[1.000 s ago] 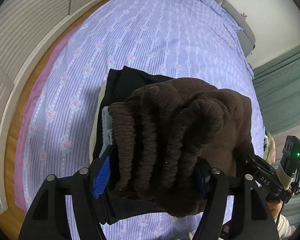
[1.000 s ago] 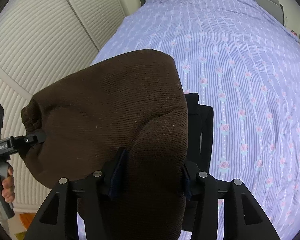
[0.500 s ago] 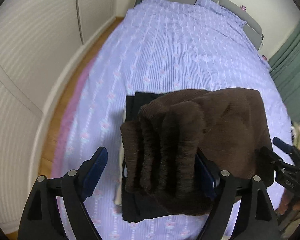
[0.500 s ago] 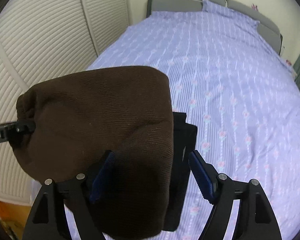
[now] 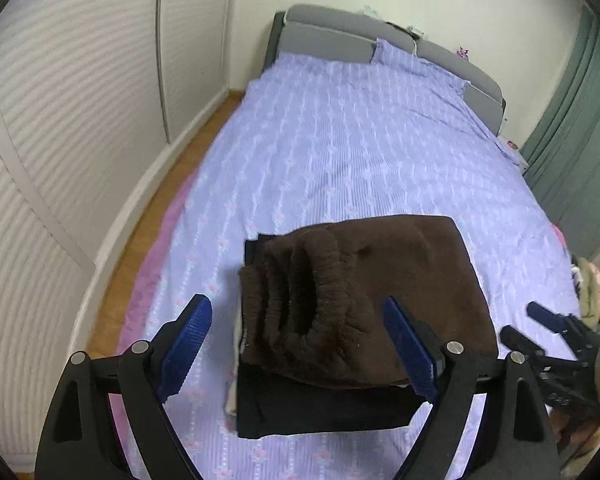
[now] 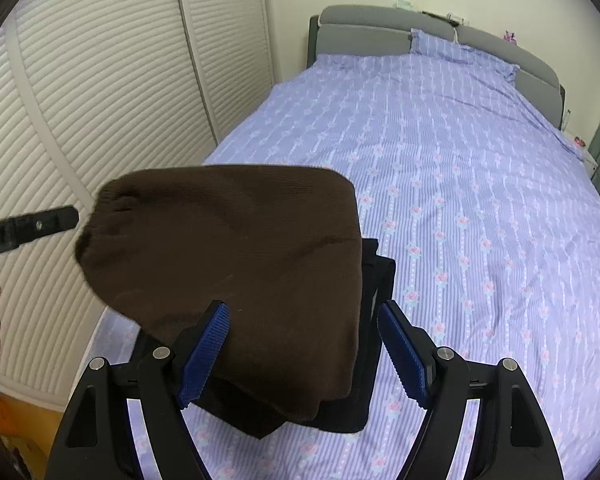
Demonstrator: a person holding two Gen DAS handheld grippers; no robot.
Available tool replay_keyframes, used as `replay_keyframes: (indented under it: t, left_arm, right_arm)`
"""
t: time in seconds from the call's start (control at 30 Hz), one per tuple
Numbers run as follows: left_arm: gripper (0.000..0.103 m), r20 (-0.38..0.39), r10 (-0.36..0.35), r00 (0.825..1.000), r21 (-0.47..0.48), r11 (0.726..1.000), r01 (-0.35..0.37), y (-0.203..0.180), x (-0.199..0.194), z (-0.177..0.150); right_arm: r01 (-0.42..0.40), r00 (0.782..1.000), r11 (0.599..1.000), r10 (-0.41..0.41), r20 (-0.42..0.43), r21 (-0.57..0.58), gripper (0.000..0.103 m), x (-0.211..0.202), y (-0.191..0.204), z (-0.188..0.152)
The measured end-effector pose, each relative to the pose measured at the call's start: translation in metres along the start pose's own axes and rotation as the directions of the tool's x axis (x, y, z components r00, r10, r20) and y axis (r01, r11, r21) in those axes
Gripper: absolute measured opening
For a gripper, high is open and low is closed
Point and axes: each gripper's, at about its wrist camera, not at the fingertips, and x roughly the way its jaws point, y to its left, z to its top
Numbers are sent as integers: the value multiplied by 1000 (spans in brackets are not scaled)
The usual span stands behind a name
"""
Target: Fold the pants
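Note:
Folded brown corduroy pants (image 5: 380, 300) lie on top of a folded black garment (image 5: 324, 408) near the foot of the bed; the ribbed waistband faces the left wrist camera. They also show in the right wrist view (image 6: 240, 272). My left gripper (image 5: 300, 352) is open, its blue pads either side of the waistband without touching. My right gripper (image 6: 304, 354) is open, its pads straddling the near edge of the pants. The left gripper's tip shows in the right wrist view (image 6: 40, 226).
The bed with a purple flowered sheet (image 6: 460, 180) stretches away to a grey headboard (image 6: 360, 32). White louvred wardrobe doors (image 6: 100, 80) stand on the left, a green curtain (image 5: 580, 140) on the right. A wood floor strip (image 5: 160, 184) runs beside the bed.
Both grippers opened and let go of the brown pants, then drew back and up. The pants now rest on the black garment.

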Motion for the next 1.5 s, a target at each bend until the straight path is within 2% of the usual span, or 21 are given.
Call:
replay_keyframes:
  t: [0.13, 0.2, 0.33, 0.43, 0.57, 0.67, 0.9, 1.2, 1.5]
  left_arm:
    - [88, 72, 25, 997, 65, 997, -30, -26, -33, -15]
    - [91, 110, 42, 993, 93, 994, -52, -43, -54, -27]
    - [100, 183, 48, 982, 118, 991, -70, -78, -92, -52]
    - [100, 237, 80, 968, 105, 989, -108, -109, -120, -75]
    - [101, 249, 53, 967, 97, 992, -79, -149, -144, -107]
    - [102, 286, 62, 956, 114, 989, -98, -188, -161, -134]
    - [103, 287, 69, 956, 145, 983, -114, -262, -192, -190]
    - [103, 258, 52, 965, 135, 987, -89, -330, -225, -256]
    - [103, 270, 31, 962, 179, 980, -81, -380, -261, -286]
  right_arm:
    - [-3, 997, 1000, 2, 71, 14, 77, -33, -4, -7]
    - [11, 993, 1000, -14, 116, 25, 87, -57, -9, -13]
    - [45, 984, 998, -51, 173, 41, 93, -98, -23, -30]
    - [76, 976, 996, -84, 199, 50, 93, -131, -38, -47]
    - [97, 967, 993, -110, 230, 68, 93, -177, -66, -75]
    - [115, 962, 990, -130, 240, 76, 93, -208, -83, -95]
    - [134, 958, 986, -156, 242, 103, 95, -266, -128, -150]
    - [147, 958, 983, -170, 230, 113, 95, -328, -185, -230]
    - [158, 950, 976, -192, 248, 151, 95, -379, -218, -271]
